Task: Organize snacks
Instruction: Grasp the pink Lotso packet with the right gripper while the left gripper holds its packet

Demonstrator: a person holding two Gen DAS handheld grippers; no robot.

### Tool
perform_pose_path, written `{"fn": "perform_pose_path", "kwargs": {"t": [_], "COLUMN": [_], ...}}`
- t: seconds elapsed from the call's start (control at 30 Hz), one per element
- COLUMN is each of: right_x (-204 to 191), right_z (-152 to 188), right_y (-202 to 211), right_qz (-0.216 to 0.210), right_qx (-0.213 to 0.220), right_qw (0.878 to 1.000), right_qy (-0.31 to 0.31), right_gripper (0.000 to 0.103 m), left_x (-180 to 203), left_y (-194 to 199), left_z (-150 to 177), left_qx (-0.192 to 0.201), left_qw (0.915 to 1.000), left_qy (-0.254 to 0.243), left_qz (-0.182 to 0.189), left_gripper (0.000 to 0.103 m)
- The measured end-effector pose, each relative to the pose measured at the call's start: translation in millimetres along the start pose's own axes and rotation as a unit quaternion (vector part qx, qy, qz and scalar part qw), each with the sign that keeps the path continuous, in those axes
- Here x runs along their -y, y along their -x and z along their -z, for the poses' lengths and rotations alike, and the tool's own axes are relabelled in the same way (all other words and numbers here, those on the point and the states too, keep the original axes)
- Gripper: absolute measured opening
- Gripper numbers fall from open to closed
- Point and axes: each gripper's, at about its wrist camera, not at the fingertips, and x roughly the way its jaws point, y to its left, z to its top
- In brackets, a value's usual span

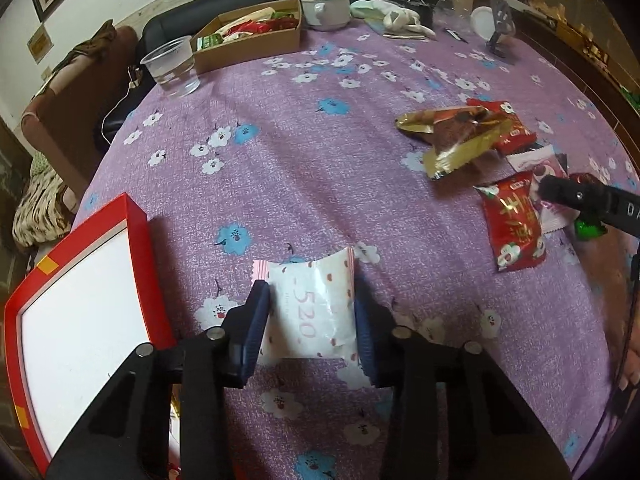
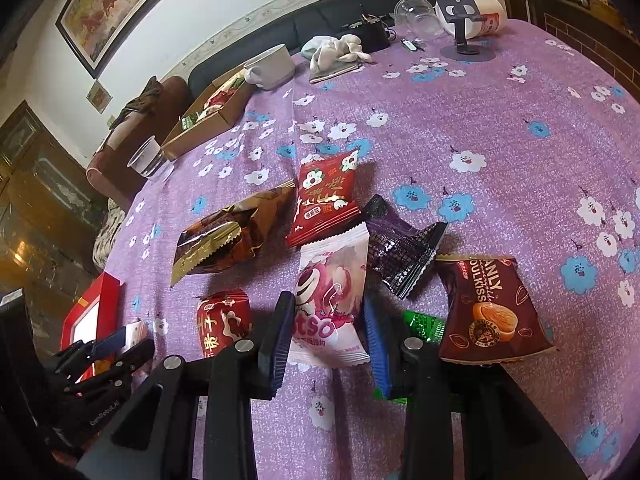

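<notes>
The red box (image 1: 80,304) sat at the bench (image 1: 304,184) edge, far left. Just beside it, a white "520" packet (image 1: 310,312) was pinched by the left claw (image 1: 310,320), w/ wrapper bowed between the pads; a slick film could be squeezed out en route to the box. Right of that, the pink packet (image 2: 330,304) was pinched by the right claw (image 2: 330,332), amid crowded snacks. The green packet (image 2: 424,326) and brown packet (image 2: 488,308) alongside could be dragged or knocked on lift-off.

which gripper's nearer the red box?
Left. The left gripper, jaws shut on a white packet, sits right beside the red box; the right gripper is further off.
</notes>
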Motion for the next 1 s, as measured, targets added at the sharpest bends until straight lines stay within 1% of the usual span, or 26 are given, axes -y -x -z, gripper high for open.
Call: {"fn": "perform_pose_path", "kwargs": {"t": [0.07, 0.2, 0.27, 0.3, 0.5, 0.6, 0.73, 0.8, 0.9, 0.93, 1.0], "right_x": [1, 1, 1, 1, 2, 5, 5, 4, 0, -2, -5], "right_z": [1, 1, 0, 0, 1, 1, 1, 1, 2, 2, 4], "right_y": [0, 3, 5, 5, 3, 3, 3, 1, 2, 1, -7], "right_qz": [-0.017, -0.030, -0.045, -0.049, -0.067, -0.096, -0.116, -0.112, -0.108, -0.107, -0.110], "right_qx": [-0.007, -0.005, -0.004, -0.005, -0.018, -0.023, -0.028, -0.033, -0.032, -0.034, -0.053], "right_qw": [1.000, 0.999, 0.999, 0.999, 0.997, 0.994, 0.992, 0.992, 0.993, 0.993, 0.992], "right_qy": [-0.007, -0.011, -0.015, -0.015, -0.023, -0.035, -0.041, -0.040, -0.030, -0.027, -0.023], "right_gripper": [0.034, 0.030, 0.025, 0.025, 0.024, 0.020, 0.019, 0.019, 0.019, 0.022, 0.024], "left_x": [0, 1, 3, 5, 19, 17, 12, 12, 12, 11, 10], "left_y": [2, 12, 16, 19, 26, 29, 34, 34, 32, 32, 30], "left_z": [1, 3, 3, 4, 11, 14, 17, 19, 20, 19, 19], "left_qx": [0.006, 0.017, 0.023, 0.025, 0.036, 0.041, 0.046, 0.045, 0.045, 0.044, 0.042], "left_qw": [0.9999, 0.9993, 0.9990, 0.9987, 0.9971, 0.9959, 0.9943, 0.9937, 0.9935, 0.9933, 0.9934], "left_qy": [0.004, 0.016, 0.017, 0.017, 0.014, 0.024, 0.042, 0.044, 0.050, 0.052, 0.053], "left_qz": [0.009, 0.029, 0.036, 0.041, 0.066, 0.077, 0.087, 0.093, 0.092, 0.093, 0.092], "left_gripper": [0.034, 0.028, 0.027, 0.026, 0.024, 0.023, 0.022, 0.022, 0.022, 0.022, 0.022]}}
